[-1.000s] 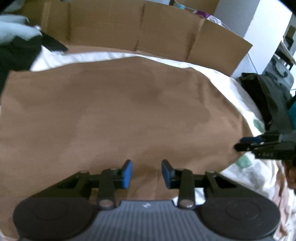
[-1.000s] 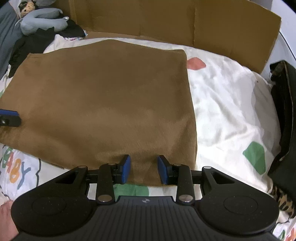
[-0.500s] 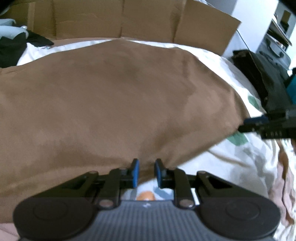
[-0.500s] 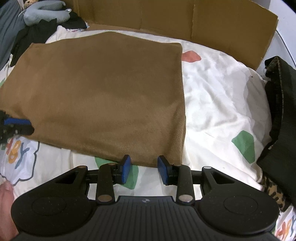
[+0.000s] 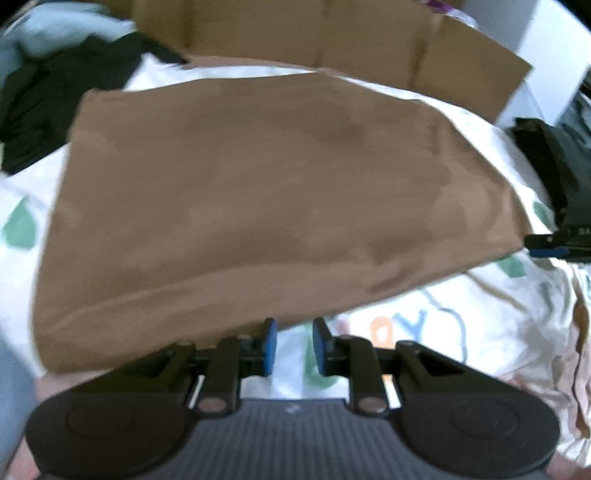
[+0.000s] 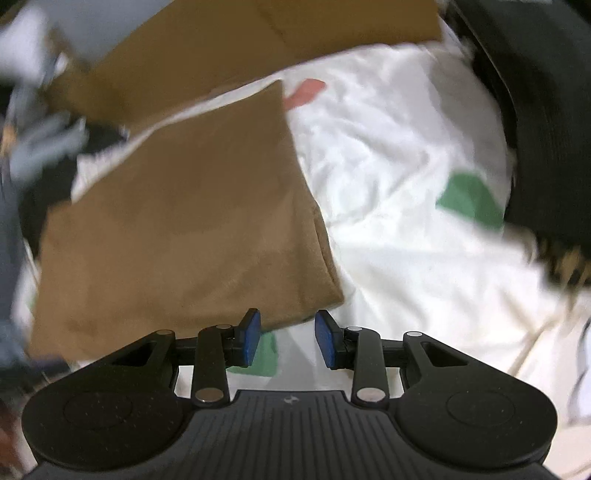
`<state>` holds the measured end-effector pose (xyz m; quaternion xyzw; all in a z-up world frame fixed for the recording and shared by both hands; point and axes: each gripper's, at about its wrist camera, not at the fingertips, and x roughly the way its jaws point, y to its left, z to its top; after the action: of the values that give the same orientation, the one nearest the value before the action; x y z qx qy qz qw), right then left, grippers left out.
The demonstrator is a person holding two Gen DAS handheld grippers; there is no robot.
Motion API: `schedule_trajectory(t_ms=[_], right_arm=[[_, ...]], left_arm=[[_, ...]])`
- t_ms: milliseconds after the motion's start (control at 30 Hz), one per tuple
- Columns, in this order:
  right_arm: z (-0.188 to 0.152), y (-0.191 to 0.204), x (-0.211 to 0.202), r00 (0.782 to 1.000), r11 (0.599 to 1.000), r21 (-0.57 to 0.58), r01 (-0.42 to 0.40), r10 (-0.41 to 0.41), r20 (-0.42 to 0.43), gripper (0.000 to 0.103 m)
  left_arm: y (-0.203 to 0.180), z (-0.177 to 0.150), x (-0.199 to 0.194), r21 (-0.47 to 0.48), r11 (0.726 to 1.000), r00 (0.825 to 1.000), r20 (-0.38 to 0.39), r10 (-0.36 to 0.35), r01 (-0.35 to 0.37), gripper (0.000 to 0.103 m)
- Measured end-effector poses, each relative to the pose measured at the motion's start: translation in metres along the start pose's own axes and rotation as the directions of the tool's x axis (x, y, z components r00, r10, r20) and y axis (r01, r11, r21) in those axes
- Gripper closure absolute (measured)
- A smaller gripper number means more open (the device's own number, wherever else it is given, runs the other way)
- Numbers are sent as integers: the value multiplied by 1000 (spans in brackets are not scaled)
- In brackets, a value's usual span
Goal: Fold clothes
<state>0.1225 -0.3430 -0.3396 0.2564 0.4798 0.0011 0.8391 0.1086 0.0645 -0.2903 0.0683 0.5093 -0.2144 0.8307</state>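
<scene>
While the brown garment (image 5: pixel 266 206) lies flat across the middle of the white patterned bedsheet (image 6: pixel 399 155), the left gripper (image 5: pixel 294 345) sits at its near edge, blue-padded fingers (image 5: pixel 269 345) parted by a narrow gap with nothing between them. At lower centre of its own view, the right gripper (image 6: pixel 287 341) hovers by the garment's near right corner, fingers wider apart, gripping nothing. Cardboard (image 5: pixel 332 33) lines the top.
</scene>
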Motion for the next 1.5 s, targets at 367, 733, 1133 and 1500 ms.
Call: schedule_trajectory(t_ms=[367,733,1133,1500], right_arm=[[-10,-50,25,976,894,393,-216,195,93,65],[-6,-65,13,947,843,432,-321,285,149,96],[-8,-64,45,933,786,503,-359,317,169,79],[0,-61,32,947,806,499,-320,295,131,100]], left_arm=[[51,-13,-31,-144,982,992,-52,115,-121,70],[99,-37,-47,-367,916,987,-74,144,-162,69],[149,-49,-61,-671,739,996,5,86,-60,57],[181,-63,-30,-847,528,991,111,72,57,57]])
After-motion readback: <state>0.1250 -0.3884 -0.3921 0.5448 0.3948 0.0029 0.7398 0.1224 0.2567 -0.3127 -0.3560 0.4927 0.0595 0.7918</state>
